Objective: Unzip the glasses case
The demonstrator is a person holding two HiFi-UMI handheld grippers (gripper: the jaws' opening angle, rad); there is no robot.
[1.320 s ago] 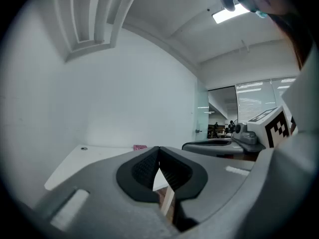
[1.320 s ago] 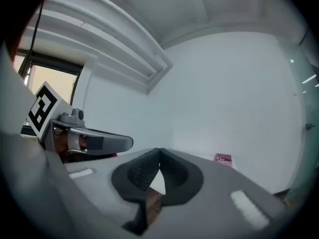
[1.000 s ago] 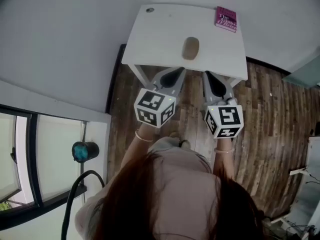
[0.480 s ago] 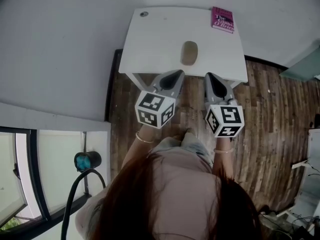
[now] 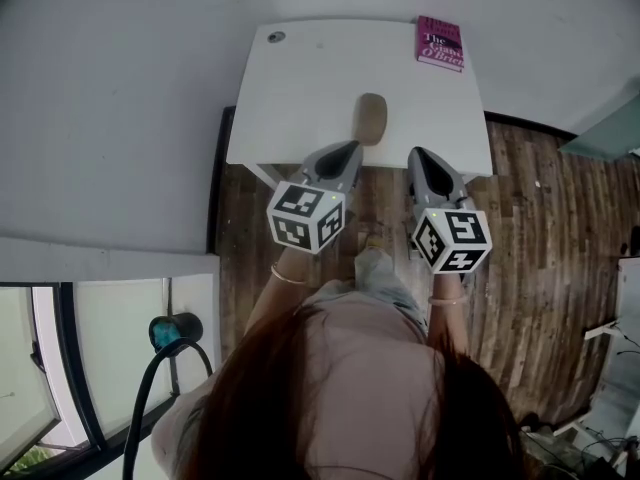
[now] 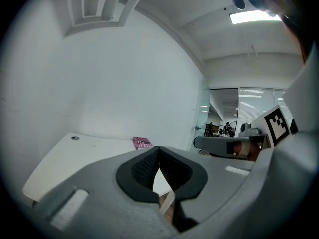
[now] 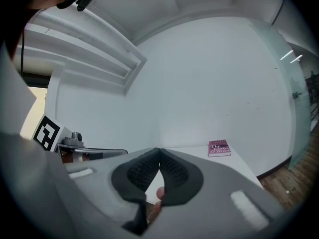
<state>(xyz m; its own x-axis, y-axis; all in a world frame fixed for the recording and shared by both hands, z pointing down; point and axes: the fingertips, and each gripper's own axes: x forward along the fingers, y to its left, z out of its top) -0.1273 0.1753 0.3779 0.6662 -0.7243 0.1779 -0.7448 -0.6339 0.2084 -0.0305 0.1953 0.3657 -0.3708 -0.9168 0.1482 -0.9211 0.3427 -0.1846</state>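
The tan oval glasses case (image 5: 372,118) lies closed on the white table (image 5: 300,98), near its front edge. My left gripper (image 5: 351,148) is shut and empty, its tip over the table's front edge just short of the case and slightly to its left. My right gripper (image 5: 416,154) is also shut and empty, at the front edge to the right of the case. In the left gripper view the left gripper (image 6: 158,149) has its pads together above the table (image 6: 75,156). In the right gripper view the right gripper (image 7: 159,150) likewise has its pads together.
A pink book (image 5: 440,42) lies at the table's back right corner, also seen as the book (image 6: 142,143) and the book (image 7: 219,147). A small round cap (image 5: 276,37) sits at the back left corner. White wall lies behind, wooden floor (image 5: 540,228) below, and a black lamp with cable (image 5: 168,333) at lower left.
Both grippers have moved forward and a little down toward the table, staying shut. The case now lies just ahead of their tips.
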